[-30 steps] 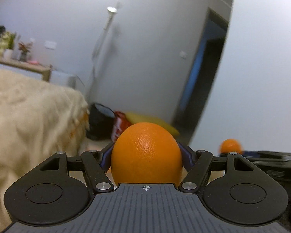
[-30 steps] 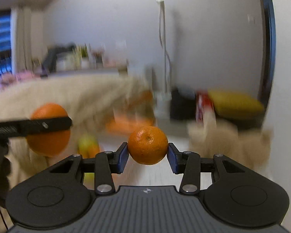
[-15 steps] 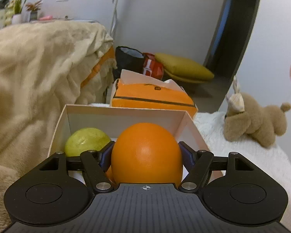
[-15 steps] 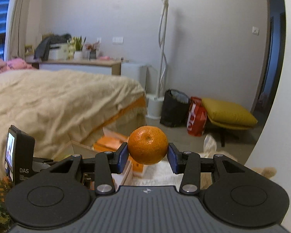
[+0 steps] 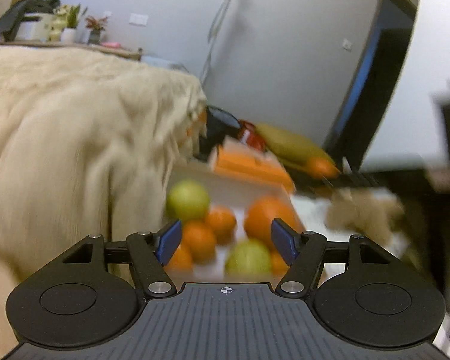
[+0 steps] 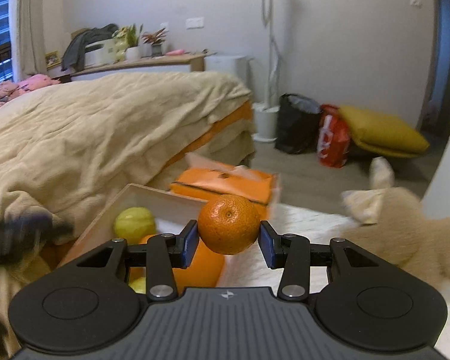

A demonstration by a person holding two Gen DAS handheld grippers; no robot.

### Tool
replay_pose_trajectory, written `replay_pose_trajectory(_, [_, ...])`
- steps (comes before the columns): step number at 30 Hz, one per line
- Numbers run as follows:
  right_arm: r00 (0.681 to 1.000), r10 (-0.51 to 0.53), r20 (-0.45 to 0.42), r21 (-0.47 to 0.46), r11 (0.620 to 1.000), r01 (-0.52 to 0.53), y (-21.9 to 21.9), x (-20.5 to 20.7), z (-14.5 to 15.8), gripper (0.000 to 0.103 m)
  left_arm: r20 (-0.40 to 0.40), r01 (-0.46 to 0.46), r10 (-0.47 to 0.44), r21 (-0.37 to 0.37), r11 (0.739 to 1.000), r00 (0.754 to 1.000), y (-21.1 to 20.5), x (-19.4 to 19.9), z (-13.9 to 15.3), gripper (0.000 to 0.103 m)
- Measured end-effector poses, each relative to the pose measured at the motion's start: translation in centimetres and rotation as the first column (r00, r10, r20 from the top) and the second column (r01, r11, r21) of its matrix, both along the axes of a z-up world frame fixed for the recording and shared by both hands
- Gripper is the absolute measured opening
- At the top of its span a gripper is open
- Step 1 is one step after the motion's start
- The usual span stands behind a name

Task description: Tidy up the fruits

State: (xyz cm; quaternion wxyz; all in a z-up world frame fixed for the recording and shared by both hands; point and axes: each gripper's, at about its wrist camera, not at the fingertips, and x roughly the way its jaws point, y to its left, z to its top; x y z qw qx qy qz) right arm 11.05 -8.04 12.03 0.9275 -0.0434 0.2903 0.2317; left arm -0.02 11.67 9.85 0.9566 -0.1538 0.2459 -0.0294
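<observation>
Box already holds several fruits. Left gripper fingers released, empty, having just narrowed. Right gripper grasps a mandarin, not yet deposited.

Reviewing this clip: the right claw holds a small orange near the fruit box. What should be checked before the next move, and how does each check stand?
1. Right claw grips the small orange: ok, a pad presses on each side.
2. Left claw open and empty: ok, nothing sits between its pads.
3. Box within view of the right claw: ok, it lies below and to the left.
4. Free spot in the box among the green fruit and large orange: cannot tell, as the left wrist view is blurred.
5. Plush toy out of the way: ok, it lies to the right of the box.
</observation>
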Motion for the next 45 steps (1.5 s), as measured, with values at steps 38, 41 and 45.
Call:
replay_pose_trajectory(38, [0.967, -0.24, -0.084, -0.084, 0.969, 0.234, -8.3, -11.6, -14.3, 0.103, -0.159, 0.08, -0.032, 0.306, 0.949, 0.987, -10.5, -1.4, -9.2, 0.073])
replay_pose_trajectory(41, [0.967, -0.238, -0.086, -0.084, 0.969, 0.231, -8.5, -11.6, -14.2, 0.103, -0.158, 0.082, -0.034, 0.304, 0.949, 0.987, -10.4, -1.5, -9.2, 0.073])
replay_pose_trajectory(45, [0.971, -0.237, -0.033, -0.047, 0.971, 0.236, -9.2, -11.9, -14.7, 0.103, -0.158, 0.083, -0.035, 0.308, 0.948, 0.987, -10.5, -1.6, -9.2, 0.073])
